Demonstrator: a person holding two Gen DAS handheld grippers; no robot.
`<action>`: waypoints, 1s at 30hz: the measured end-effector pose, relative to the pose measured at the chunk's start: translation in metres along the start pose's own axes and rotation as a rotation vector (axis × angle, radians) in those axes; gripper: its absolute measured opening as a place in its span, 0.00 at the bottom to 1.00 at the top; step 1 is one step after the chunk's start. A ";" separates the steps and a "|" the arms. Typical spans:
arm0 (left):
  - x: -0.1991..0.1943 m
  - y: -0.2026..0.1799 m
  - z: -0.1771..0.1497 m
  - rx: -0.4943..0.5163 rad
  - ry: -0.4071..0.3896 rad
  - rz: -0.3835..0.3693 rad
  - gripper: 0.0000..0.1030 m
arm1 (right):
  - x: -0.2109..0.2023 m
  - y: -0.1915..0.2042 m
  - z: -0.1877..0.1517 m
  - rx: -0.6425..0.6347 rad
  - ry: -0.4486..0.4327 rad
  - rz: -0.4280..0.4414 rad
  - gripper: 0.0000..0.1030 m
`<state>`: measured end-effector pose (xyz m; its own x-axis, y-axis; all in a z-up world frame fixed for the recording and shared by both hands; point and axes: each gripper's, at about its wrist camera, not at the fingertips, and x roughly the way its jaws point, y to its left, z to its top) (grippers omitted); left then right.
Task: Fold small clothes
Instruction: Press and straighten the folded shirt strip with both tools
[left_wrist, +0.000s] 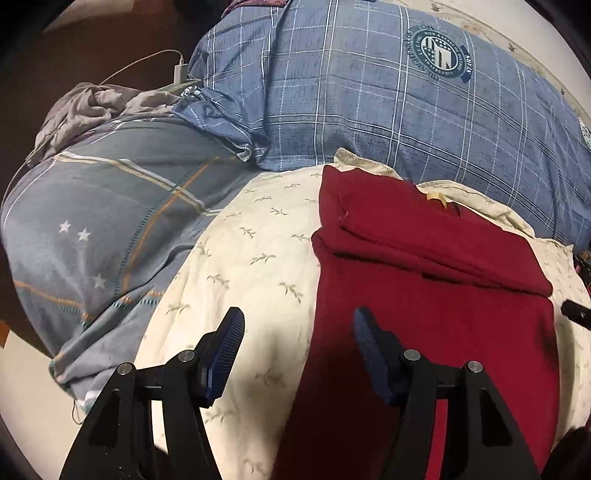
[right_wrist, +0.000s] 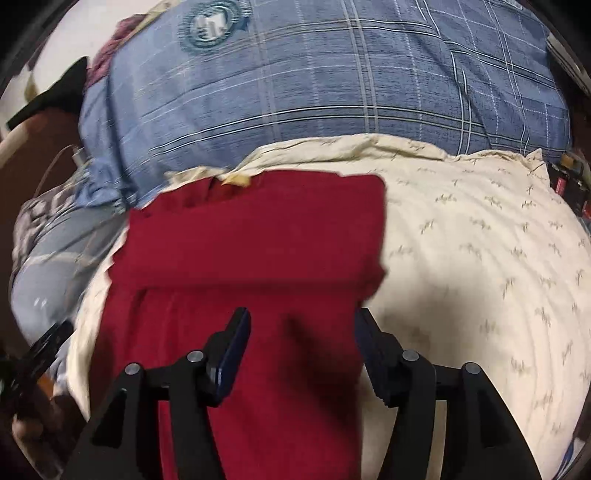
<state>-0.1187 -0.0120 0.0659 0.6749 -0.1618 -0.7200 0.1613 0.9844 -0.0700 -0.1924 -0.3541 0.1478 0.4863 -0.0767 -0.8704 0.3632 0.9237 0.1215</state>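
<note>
At nine o'clock the left gripper (left_wrist: 299, 325) hangs with jaws wide, holding nothing, over the cream quilt (left_wrist: 255, 236). The red garment (left_wrist: 424, 258), partly folded, lies at centre. The right gripper (right_wrist: 303, 325), jaws wide, hovers above it.

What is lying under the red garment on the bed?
The red garment lies on a cream leaf-print sheet, which shows along both its sides. Its top part is folded over onto itself. Whatever sits directly beneath the cloth is covered and cannot be seen.
</note>
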 end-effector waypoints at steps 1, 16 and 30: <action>-0.004 0.000 -0.002 -0.005 -0.002 -0.008 0.59 | -0.007 0.001 -0.006 -0.007 -0.001 0.000 0.58; -0.014 -0.013 -0.017 0.049 0.014 -0.037 0.59 | -0.001 0.002 -0.032 0.005 0.009 0.007 0.65; 0.011 -0.006 -0.037 0.043 0.082 -0.105 0.59 | 0.018 -0.027 -0.004 0.123 -0.009 -0.010 0.69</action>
<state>-0.1387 -0.0171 0.0328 0.5917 -0.2562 -0.7643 0.2598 0.9582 -0.1201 -0.1971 -0.3788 0.1266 0.4892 -0.0902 -0.8675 0.4627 0.8700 0.1705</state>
